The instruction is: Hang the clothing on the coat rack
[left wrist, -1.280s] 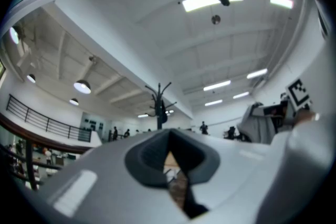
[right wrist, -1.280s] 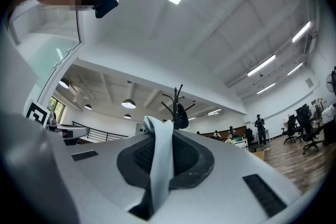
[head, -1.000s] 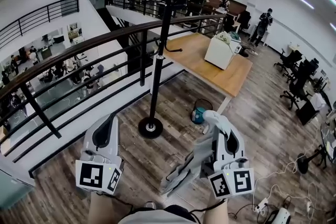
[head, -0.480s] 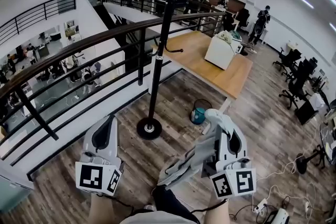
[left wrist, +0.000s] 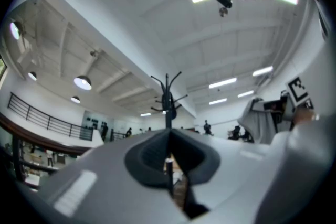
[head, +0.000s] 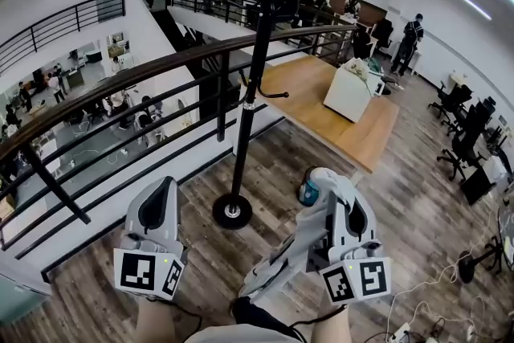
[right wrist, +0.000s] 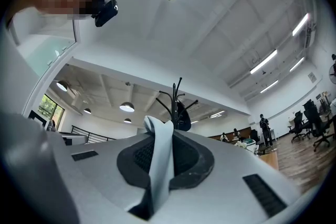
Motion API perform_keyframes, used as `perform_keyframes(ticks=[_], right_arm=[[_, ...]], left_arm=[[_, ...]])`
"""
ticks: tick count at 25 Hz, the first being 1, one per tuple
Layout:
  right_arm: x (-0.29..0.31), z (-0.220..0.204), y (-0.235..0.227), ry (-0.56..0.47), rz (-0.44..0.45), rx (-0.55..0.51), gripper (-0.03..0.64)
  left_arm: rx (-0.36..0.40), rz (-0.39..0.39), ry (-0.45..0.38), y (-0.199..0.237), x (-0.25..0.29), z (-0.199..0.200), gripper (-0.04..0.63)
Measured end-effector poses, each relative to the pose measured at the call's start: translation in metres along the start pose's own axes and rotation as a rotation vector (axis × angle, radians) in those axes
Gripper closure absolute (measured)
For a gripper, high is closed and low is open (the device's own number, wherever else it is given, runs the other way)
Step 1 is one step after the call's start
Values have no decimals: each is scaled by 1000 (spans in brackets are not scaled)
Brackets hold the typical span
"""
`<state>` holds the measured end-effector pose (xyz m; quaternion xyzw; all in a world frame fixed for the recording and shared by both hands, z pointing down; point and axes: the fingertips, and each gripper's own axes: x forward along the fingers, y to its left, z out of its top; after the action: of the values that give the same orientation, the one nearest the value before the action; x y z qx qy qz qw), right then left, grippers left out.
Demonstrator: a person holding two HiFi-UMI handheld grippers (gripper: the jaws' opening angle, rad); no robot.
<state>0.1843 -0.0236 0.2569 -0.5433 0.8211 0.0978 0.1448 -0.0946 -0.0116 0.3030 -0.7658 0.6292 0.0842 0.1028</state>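
A tall black coat rack (head: 255, 60) stands on a round base on the wooden floor just ahead of me, beside a dark railing; its hooked top (left wrist: 167, 89) also shows in both gripper views, and a dark item hangs from it (right wrist: 182, 114). My right gripper (head: 321, 187) is shut on a pale grey garment (head: 283, 261), whose fold (right wrist: 159, 157) sticks up between the jaws and drapes down to the left. My left gripper (head: 161, 197) is shut and holds nothing. Both point up toward the rack.
The black railing (head: 144, 84) curves across the left, with an open lower floor beyond it. A teal object (head: 307, 190) lies on the floor by my right gripper. A wooden platform with a white box (head: 347, 92) sits behind; cables trail at bottom right.
The view has shifted slightly and the rack now stands a bit nearer the centre. Both grippers keep their places and the garment stays in the right one.
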Motion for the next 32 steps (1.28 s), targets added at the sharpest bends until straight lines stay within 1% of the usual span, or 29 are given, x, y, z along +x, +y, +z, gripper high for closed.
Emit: perform_keyframes(ticks=[9,18,23,27,32], right_arm=[[68,-13,-40,-18,49,20,609],[121,-28,-72,-28,96,33,609],[138,-30,-86,-35,108,40,609],[156,-33,-92,-33,105,46,609],[176,-31,-91,-32,94,46,609]], left_arm=[[18,9,1,-5,78,-10,586],[21,14,-44,-13,148,-12,586],[29,28,-33,-14,162,-20,586],[30,54,-21,0,170,-28,586],[20,49,4,16,180,-41,586]])
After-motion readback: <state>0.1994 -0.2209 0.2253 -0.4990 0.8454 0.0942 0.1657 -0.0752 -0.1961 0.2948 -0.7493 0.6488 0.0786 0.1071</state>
